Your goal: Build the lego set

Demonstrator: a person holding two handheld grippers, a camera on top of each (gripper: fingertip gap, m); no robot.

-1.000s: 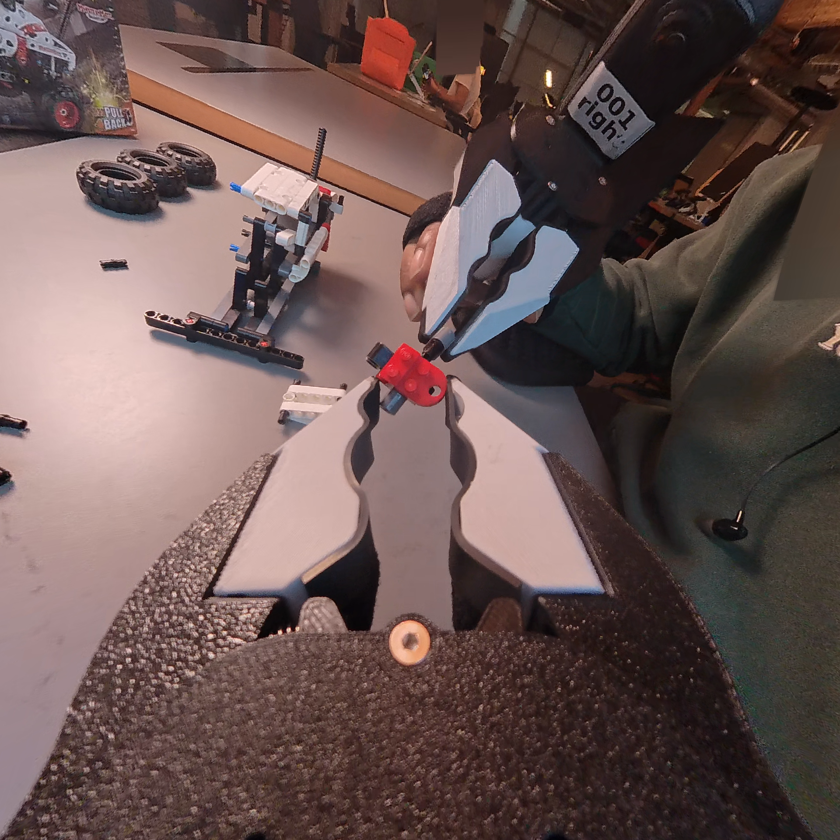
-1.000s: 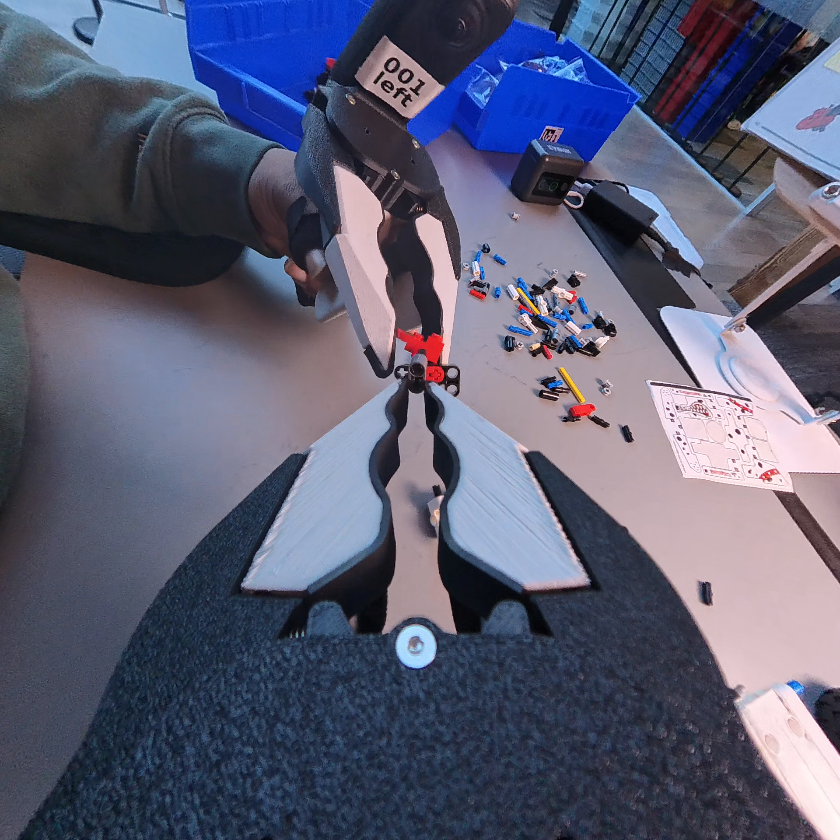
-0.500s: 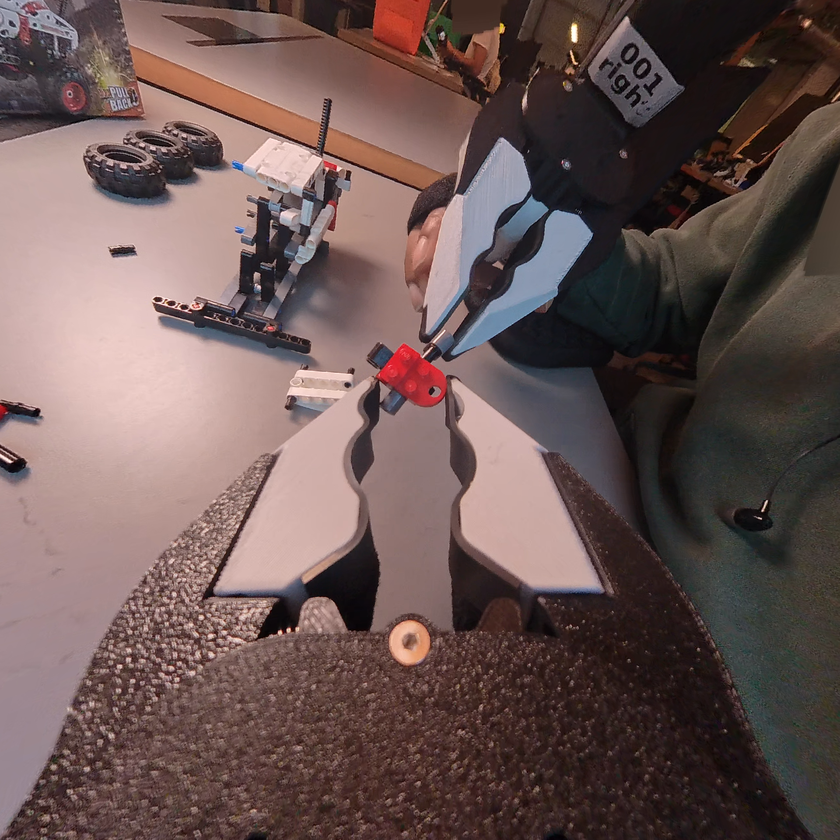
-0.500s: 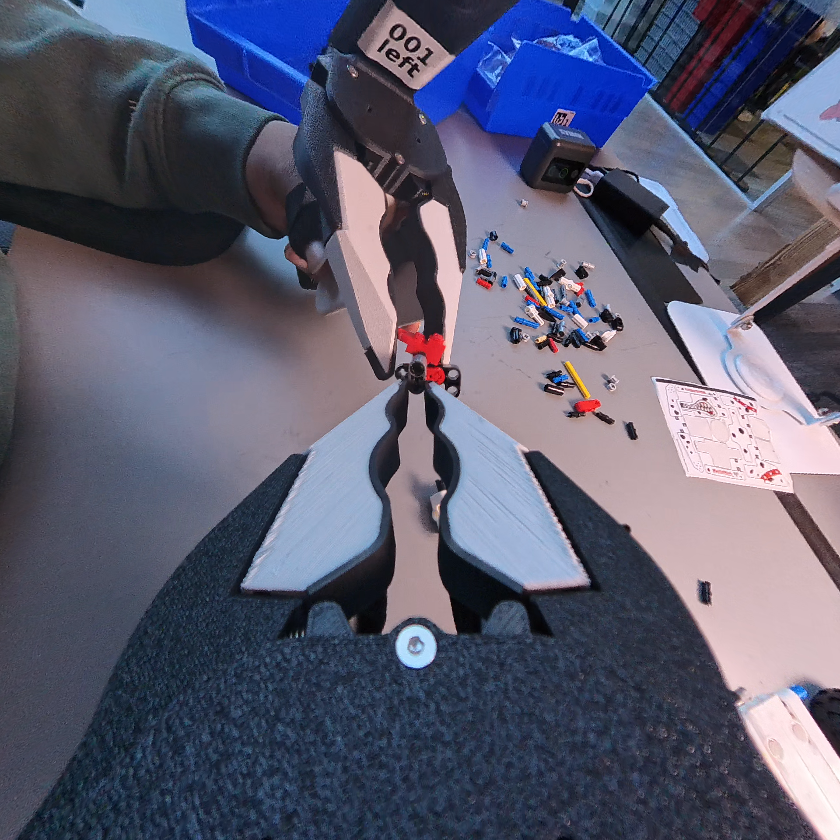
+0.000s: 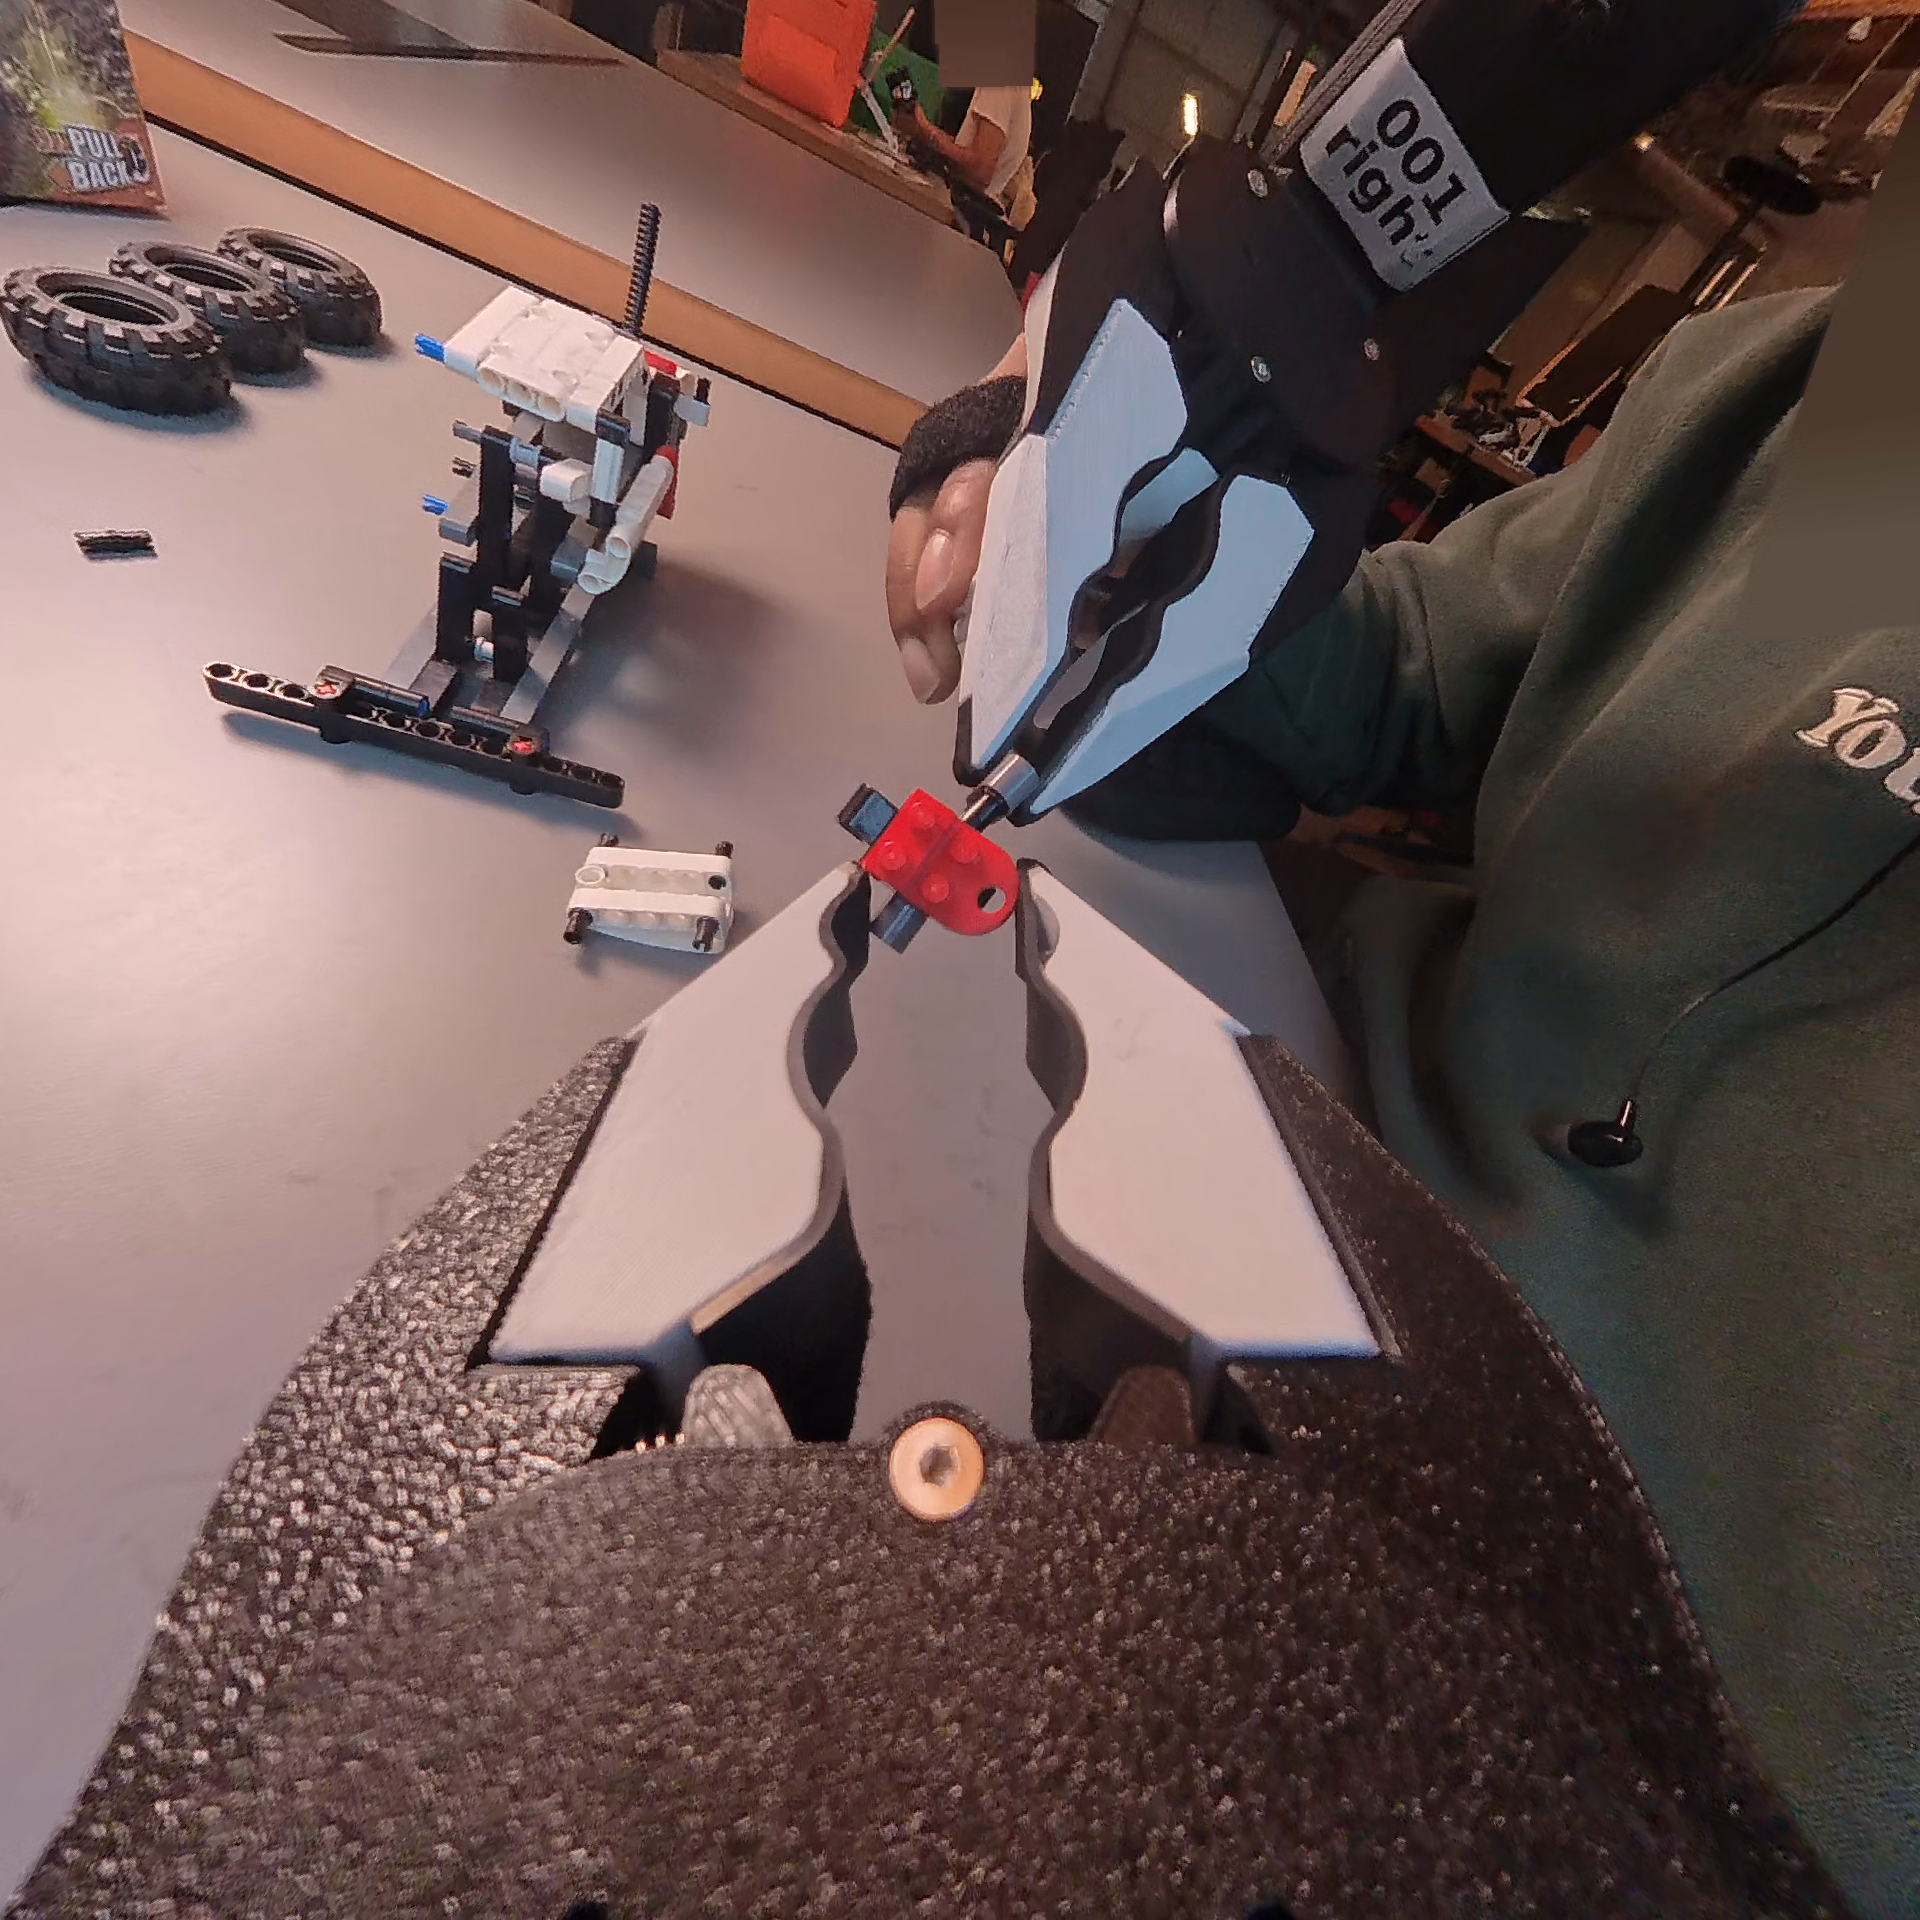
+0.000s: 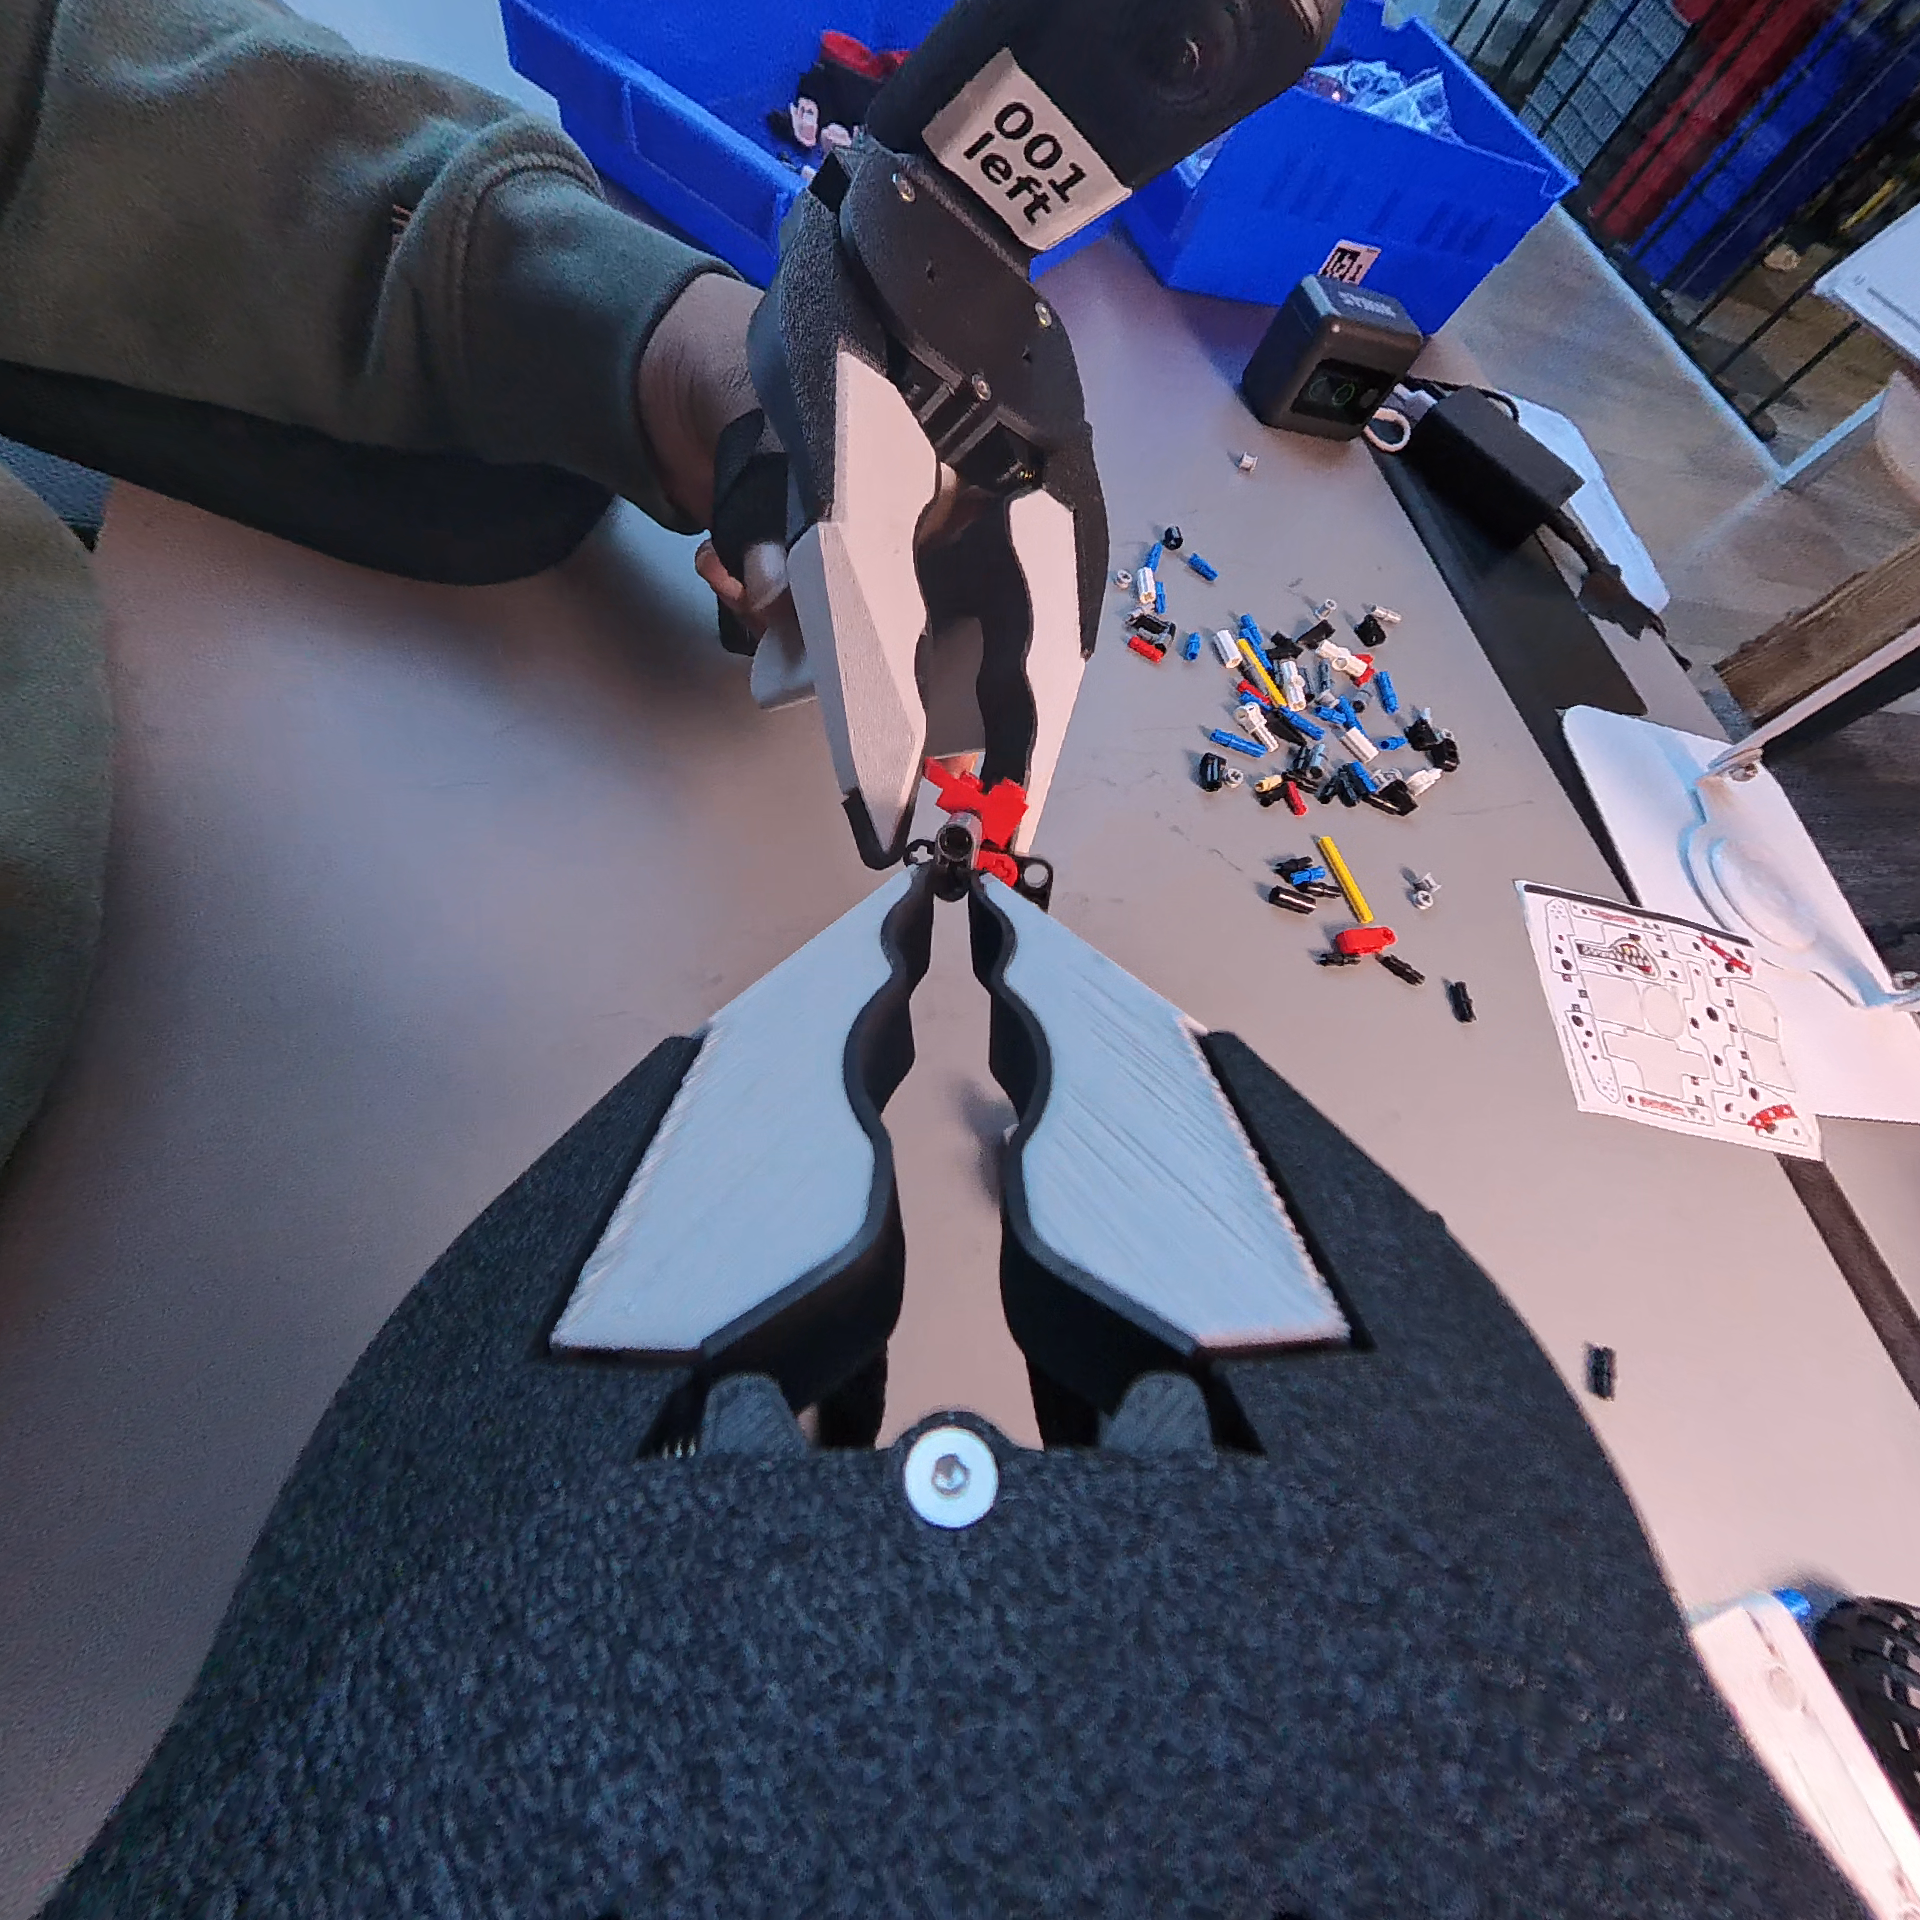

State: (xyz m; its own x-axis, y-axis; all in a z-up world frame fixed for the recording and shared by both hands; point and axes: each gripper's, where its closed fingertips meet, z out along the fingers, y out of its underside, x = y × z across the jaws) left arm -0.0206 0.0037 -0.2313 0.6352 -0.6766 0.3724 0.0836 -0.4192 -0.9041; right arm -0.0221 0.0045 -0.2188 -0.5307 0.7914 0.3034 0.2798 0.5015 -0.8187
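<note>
Grey surface (image 5: 208, 987) is stretching out under both tools. Left tool (image 5: 940, 883) is clamping a red studded plate piece (image 5: 940, 862), rounded at one end with a hole, with a dark part attached beneath. At its 1 o'clock, the right tool (image 5: 1003, 802) is pinching a small grey-and-black pin (image 5: 995, 802) whose tip is touching the red piece. Farther at 10 o'clock, a white beam piece (image 5: 652, 894) is lying flat; beyond it the partly built black-and-white model (image 5: 551, 468) is standing, with three black tyres (image 5: 177, 312) behind.
</note>
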